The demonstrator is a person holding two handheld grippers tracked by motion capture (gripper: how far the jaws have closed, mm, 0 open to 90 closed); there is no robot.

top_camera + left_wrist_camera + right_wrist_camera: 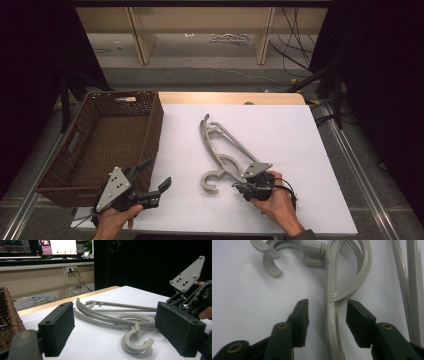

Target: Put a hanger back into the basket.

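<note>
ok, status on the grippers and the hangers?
Left gripper open, idle beside basket. Right gripper open, straddling hangers' arm, pads not touching. Nothing in the way.

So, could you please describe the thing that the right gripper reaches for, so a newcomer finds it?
On the white table, right of the brown wicker basket, lie grey plastic hangers. The right gripper straddles their arm. Nothing else there is grey with curled hooks.

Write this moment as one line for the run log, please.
right gripper: open, jaws either side of hangers arm | left gripper: open, idle near basket | hangers: flat on table
</note>
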